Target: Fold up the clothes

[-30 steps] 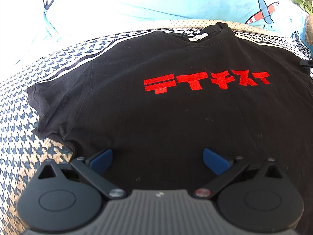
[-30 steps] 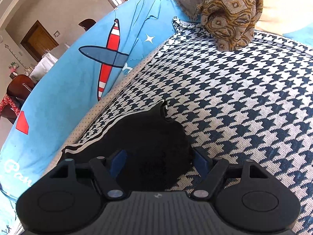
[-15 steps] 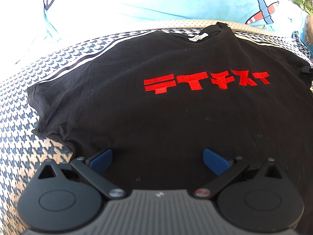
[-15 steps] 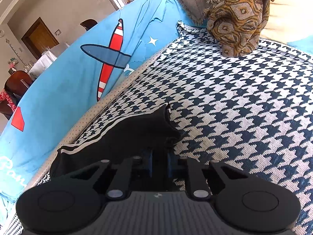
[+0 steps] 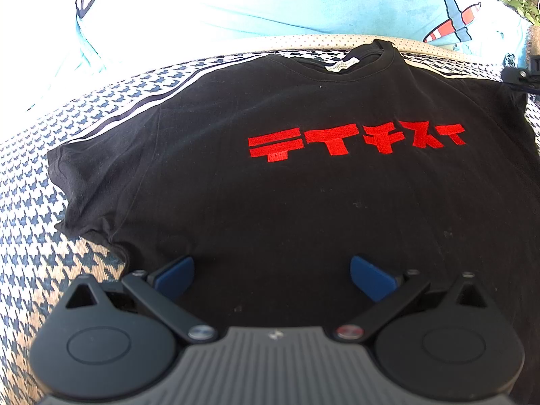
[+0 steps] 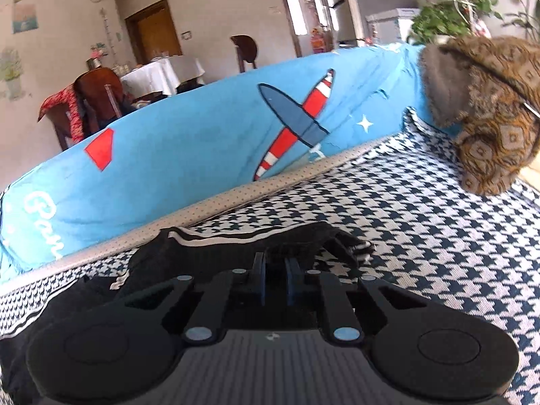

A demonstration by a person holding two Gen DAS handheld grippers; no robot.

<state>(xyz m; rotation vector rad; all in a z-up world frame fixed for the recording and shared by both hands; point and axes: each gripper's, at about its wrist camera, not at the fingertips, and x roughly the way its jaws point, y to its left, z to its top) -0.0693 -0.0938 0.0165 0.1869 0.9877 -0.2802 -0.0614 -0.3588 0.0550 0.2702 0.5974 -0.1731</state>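
On the houndstooth sofa seat (image 5: 30, 182), blue and cream: a black T-shirt (image 5: 303, 209) spread flat, red block lettering (image 5: 357, 140) face up, collar and white label toward the backrest, white stripes along the shoulder. Left tool (image 5: 271, 271) low over the shirt's lower half, blue pads wide apart, released, gripping nothing. Right tool (image 6: 274, 271) clenched on a bunched fold of the shirt's striped sleeve (image 6: 236, 239), pads pressed nearly together with black cloth between them, that sleeve gathered up off the seat near the beaded cream edging. Behind the seat, a light blue cover (image 6: 189, 162) over the backrest, printed with a red-and-white striped plane, a red shape and white script. At the seat's far right end, a brown patterned cloth with frayed grey backing (image 6: 486, 108), draped in a heap. Beyond the sofa, a room with beige walls, a wooden door (image 6: 153, 35), a white-clothed dining table (image 6: 162, 74) with dark wooden chairs, and leafy green plants (image 6: 442, 10) by a bright doorway.
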